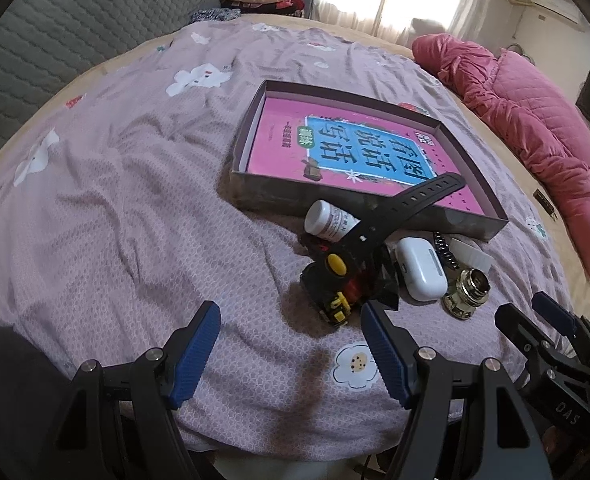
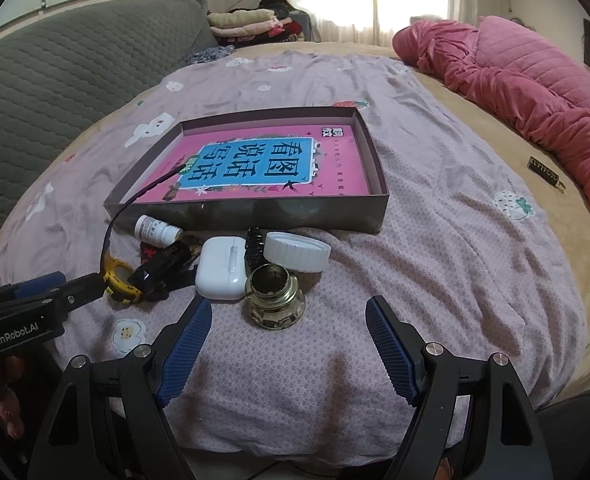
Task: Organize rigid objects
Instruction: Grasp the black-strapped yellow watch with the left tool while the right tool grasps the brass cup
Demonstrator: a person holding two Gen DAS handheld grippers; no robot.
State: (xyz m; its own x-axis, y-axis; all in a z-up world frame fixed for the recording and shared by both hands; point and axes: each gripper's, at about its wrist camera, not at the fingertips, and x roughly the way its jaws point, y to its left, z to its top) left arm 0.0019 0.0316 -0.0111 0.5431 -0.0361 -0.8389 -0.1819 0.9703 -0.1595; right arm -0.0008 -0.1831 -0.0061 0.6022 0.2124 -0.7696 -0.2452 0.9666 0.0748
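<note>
A shallow dark box with a pink and blue book inside lies on the mauve bedspread. In front of it is a cluster: a white pill bottle, a yellow and black watch with its strap leaning on the box rim, a white earbuds case, a black coil, a white cap and a small glass bottle. My left gripper is open just short of the watch. My right gripper is open just short of the glass bottle.
A pink quilt is heaped along the right of the bed. A grey padded headboard stands at the left, with folded clothes behind. A small dark item lies on the tan sheet. A person's hand holds the left gripper.
</note>
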